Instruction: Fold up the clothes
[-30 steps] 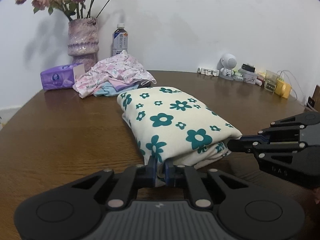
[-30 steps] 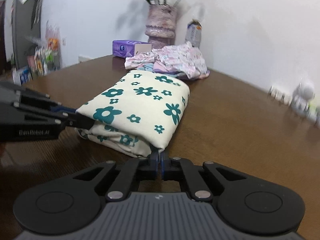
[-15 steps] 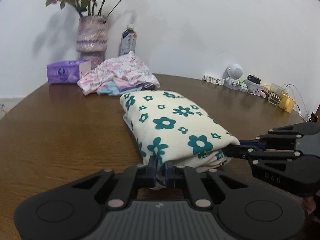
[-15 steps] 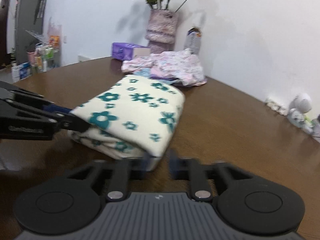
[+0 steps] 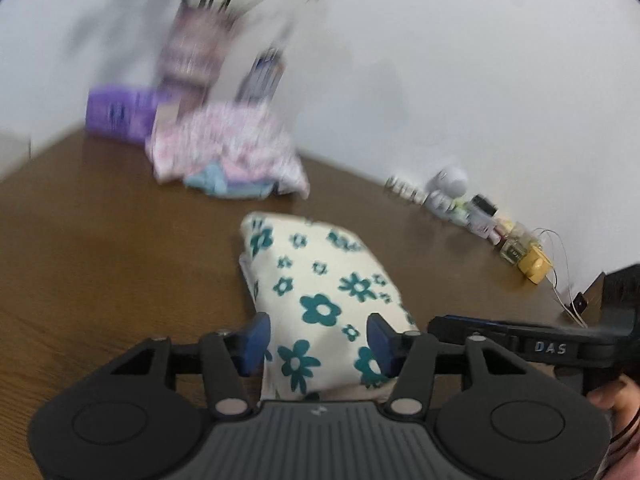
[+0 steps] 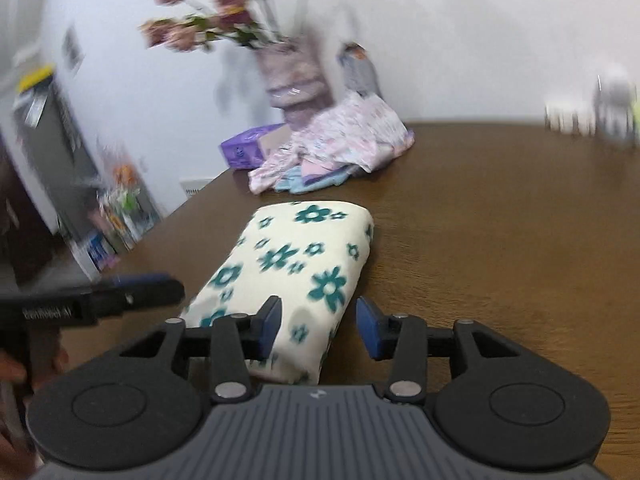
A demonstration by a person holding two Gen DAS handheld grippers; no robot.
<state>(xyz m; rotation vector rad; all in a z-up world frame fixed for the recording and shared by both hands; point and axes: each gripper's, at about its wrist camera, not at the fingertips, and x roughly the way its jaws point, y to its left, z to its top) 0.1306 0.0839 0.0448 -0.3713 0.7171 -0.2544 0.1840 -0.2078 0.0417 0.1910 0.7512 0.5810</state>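
A folded cream garment with teal flowers [image 5: 320, 292] [image 6: 296, 268] lies on the brown wooden table [image 5: 100, 280]. My left gripper [image 5: 318, 338] hovers over its near end, jaws opening, the cloth showing between the blue pads without being pressed. My right gripper [image 6: 318, 326] is just above the garment's other near corner, jaws also opening, pads apart from the fabric. Each view shows the other gripper at its side: the right one [image 5: 520, 336], the left one [image 6: 100, 296]. A heap of pink and blue clothes [image 5: 228, 156] [image 6: 336, 148] sits farther back.
A vase of flowers [image 5: 192, 48] [image 6: 292, 76], a bottle [image 5: 260, 76] and a purple tissue box [image 5: 120, 112] [image 6: 248, 148] stand behind the heap. Small items and a white figurine [image 5: 448, 188] line the wall at right. A person's hand [image 5: 616, 400] holds the right gripper.
Both grippers were shut on the near edge of the flowered garment; both have let go, opened their jaws, lifted a little and rolled. The garment lies flat on the table.
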